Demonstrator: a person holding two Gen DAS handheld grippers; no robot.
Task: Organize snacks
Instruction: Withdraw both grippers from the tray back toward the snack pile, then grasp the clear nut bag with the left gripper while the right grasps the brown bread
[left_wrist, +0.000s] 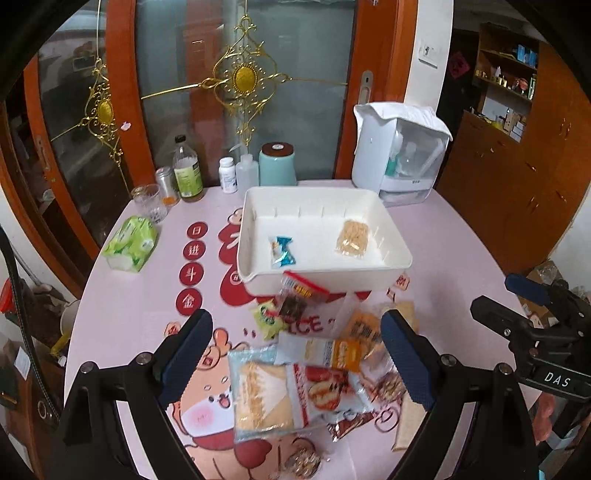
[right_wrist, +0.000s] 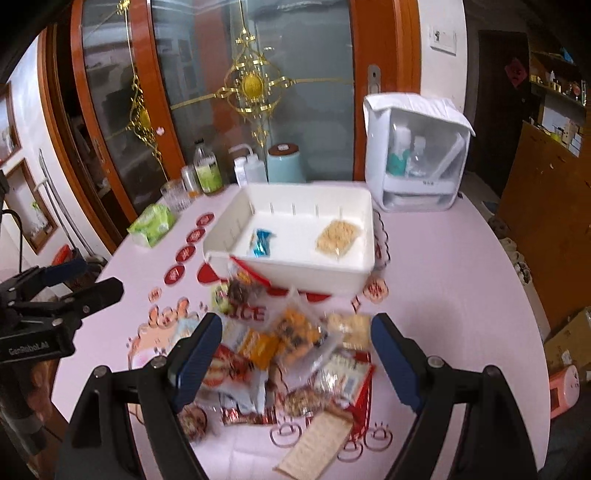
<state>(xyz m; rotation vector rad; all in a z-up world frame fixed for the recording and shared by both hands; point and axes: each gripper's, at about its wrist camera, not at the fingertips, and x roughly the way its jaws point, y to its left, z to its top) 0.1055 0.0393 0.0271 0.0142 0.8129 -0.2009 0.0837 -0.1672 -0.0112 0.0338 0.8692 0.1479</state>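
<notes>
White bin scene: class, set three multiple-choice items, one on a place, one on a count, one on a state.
1. Where is the blue packet?
A. in the white bin
B. on the green tissue pack
C. in a hand-held gripper

2. How many snacks lie in the bin?
A. none
B. two
C. five

3. How is the left hand-held gripper?
A. shut on a packet
B. open, empty
C. out of view

Key: 1 A, the packet lies on the bin floor. 2 B, only the blue packet and a tan noodle block are inside. 3 B, its fingers stand wide apart over the snack pile, holding nothing.
</notes>
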